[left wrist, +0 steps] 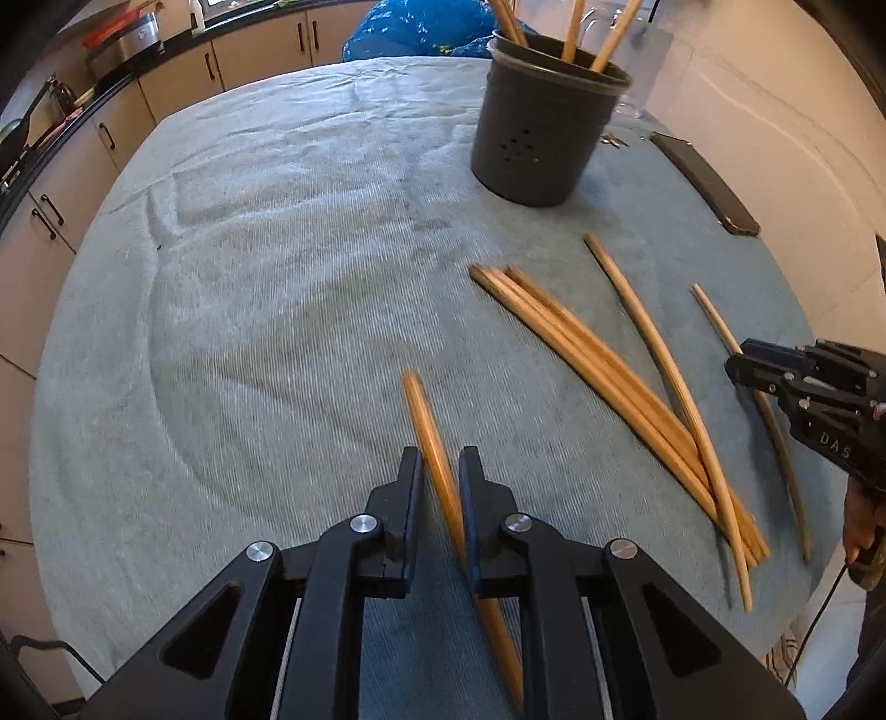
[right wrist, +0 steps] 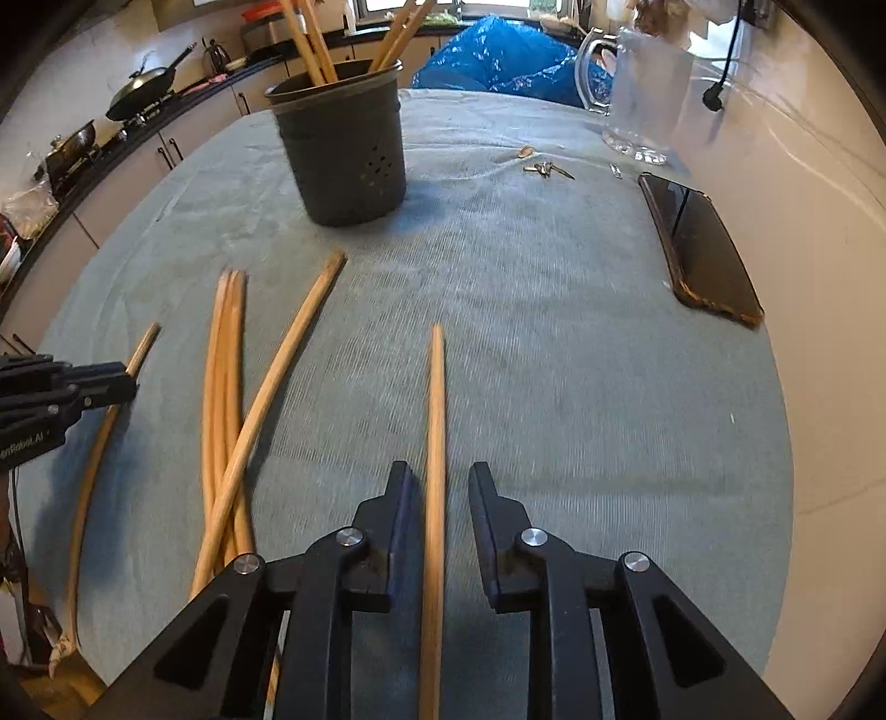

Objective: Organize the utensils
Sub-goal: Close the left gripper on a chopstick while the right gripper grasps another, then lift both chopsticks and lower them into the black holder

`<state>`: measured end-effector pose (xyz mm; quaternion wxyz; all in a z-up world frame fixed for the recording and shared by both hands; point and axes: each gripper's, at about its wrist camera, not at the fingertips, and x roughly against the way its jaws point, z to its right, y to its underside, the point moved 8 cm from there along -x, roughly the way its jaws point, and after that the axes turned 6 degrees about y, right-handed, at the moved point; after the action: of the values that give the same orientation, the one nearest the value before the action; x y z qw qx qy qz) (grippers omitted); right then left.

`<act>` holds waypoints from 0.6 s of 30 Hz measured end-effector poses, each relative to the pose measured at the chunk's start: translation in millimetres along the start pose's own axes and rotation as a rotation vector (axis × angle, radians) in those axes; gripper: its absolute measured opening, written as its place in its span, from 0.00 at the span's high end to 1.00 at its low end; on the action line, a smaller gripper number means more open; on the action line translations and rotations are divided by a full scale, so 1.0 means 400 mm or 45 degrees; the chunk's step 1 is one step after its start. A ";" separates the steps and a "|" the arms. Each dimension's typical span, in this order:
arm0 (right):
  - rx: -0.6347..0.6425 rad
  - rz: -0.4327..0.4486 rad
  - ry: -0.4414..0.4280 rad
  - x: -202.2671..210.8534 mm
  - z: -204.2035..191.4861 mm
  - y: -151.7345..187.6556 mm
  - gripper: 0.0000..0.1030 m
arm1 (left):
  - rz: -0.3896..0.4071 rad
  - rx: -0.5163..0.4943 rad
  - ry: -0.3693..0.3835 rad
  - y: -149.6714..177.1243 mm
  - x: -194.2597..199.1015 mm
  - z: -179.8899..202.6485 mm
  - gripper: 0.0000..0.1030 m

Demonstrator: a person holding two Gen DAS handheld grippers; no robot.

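A grey cloth (left wrist: 249, 277) covered the table. Short of the dark holder (left wrist: 540, 138), each gripper, left (left wrist: 441, 471) and right (right wrist: 441, 484), seemingly pinched one chopstick (left wrist: 429, 432) (right wrist: 436, 443); loose chopsticks (left wrist: 598, 365) lay between.

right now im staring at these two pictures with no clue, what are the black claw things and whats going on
No robot here: a person holds a pair of black tongs in each hand, each with a camera looking forward along it. One picture is taken from the left tongs, the other from the right tongs; each also shows the other pair at its edge. A grey-blue cloth carries a dark utensil pot with chopsticks in it, loose chopsticks, a phone and a glass jug. The left tongs look closed on one chopstick. Another chopstick lies between the open right tongs, ungripped.
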<state>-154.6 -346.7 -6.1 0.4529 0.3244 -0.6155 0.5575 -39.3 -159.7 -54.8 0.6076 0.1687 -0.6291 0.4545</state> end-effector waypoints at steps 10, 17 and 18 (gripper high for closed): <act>0.048 -0.139 0.071 -0.047 -0.016 -0.096 0.78 | -0.012 -0.058 -0.058 -0.055 -0.024 0.006 0.88; 0.053 -0.148 0.058 -0.049 -0.043 -0.111 0.88 | 0.058 -0.028 -0.051 -0.072 -0.029 0.014 0.88; 0.045 -0.130 0.052 -0.048 -0.045 -0.111 0.90 | 0.078 -0.012 -0.048 -0.076 -0.029 0.013 0.88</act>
<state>-103.7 -338.3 -6.9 0.4877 0.3517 -0.5788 0.5508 -17.1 -183.9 -53.5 0.5820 0.1549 -0.6477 0.4666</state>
